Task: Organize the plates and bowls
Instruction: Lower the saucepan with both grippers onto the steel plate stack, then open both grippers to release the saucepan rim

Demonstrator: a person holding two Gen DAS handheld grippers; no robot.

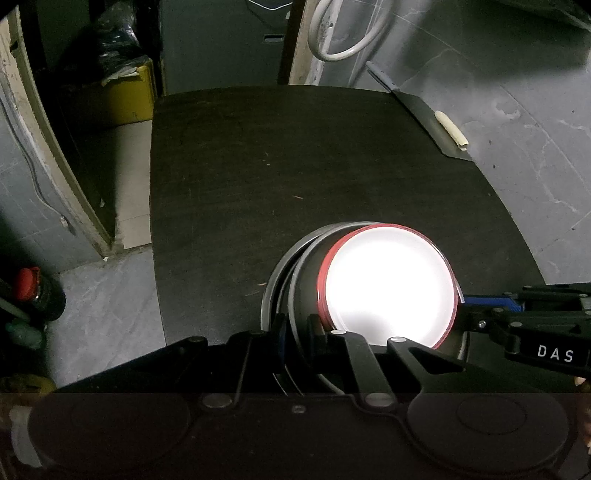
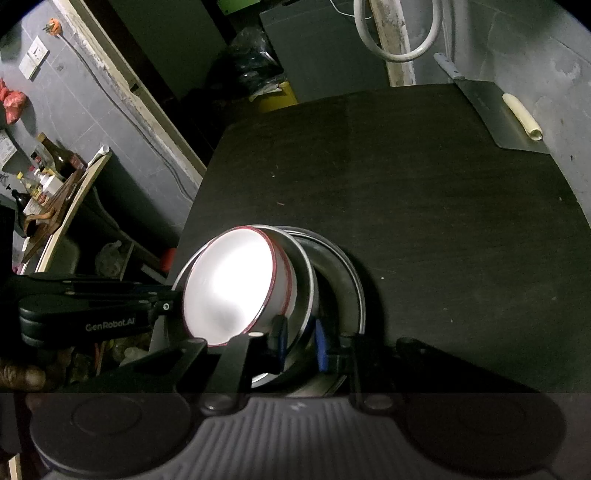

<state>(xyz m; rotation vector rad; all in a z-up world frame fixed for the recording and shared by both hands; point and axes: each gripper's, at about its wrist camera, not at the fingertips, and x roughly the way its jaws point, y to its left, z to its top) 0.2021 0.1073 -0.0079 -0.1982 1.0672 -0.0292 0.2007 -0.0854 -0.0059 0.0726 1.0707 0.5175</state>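
Left wrist view: left gripper (image 1: pixel 297 332) sits low over the near edge of the dark table (image 1: pixel 280 166). Its jaws stand a narrow gap apart, straddling the rims of the steel plates (image 1: pixel 284 266); pads look pressed on the rims, so it appears to grip them. The white bowl (image 1: pixel 388 284), red rim, is tipped on its side against the plates, mouth facing the camera, overexposed. Right gripper (image 1: pixel 461 308) comes in from the right edge, tips touching the bowl's rim; how wide it stands can't be told here. Cleaver (image 1: pixel 424 114) lies at the table's far right corner, white hose (image 1: pixel 343 33) loops on the wall behind.

Right wrist view: right gripper (image 2: pixel 299 339) jaws a small gap apart, blue pads either side of a steel plate (image 2: pixel 306 266) rim, apparently clamped on it. White bowl (image 2: pixel 229 284) leans on the plates to the left, tilted. Left gripper (image 2: pixel 173 299) reaches in from the left, tip at the bowl's rim. The stack sits near the table's (image 2: pixel 406 184) front edge. Cleaver (image 2: pixel 502 118) far right; bottles (image 2: pixel 51 162) on a shelf at left.
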